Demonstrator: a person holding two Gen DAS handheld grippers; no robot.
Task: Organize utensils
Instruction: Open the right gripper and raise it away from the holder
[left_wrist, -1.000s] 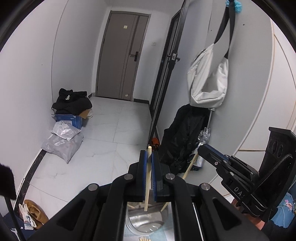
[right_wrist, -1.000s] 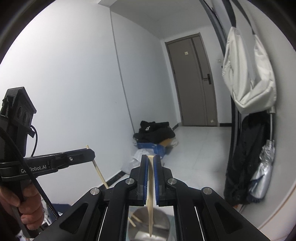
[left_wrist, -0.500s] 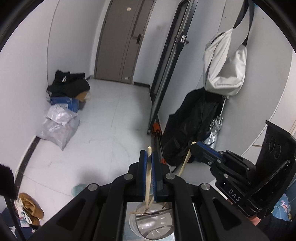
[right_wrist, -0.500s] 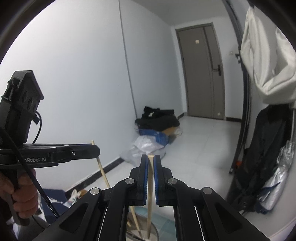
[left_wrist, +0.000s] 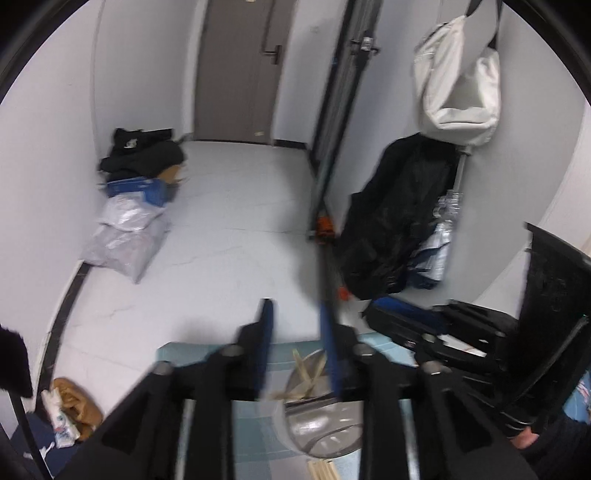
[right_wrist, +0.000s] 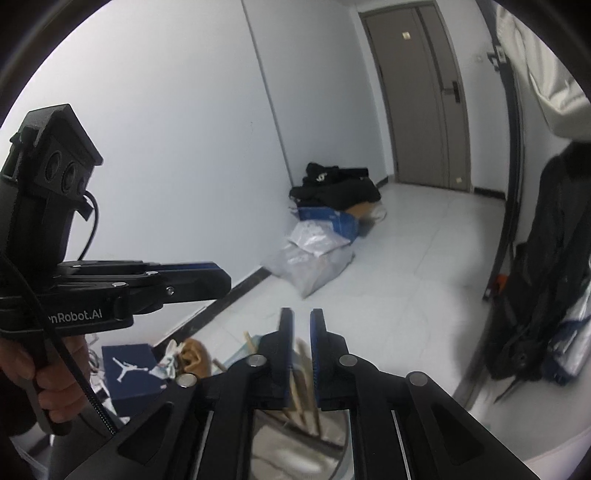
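Now both grippers, left (left_wrist: 297, 347) and right (right_wrist: 301, 345), spread and chopstick-free, chopsticks (right_wrist: 304, 387) apparently in the metal holder (left_wrist: 321, 424).

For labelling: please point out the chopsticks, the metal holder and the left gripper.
chopsticks (right_wrist: 304, 384), right wrist view, mid shaft.
metal holder (left_wrist: 325, 424), left wrist view, inner wall.
left gripper (left_wrist: 297, 354), left wrist view, between the open fingertips.
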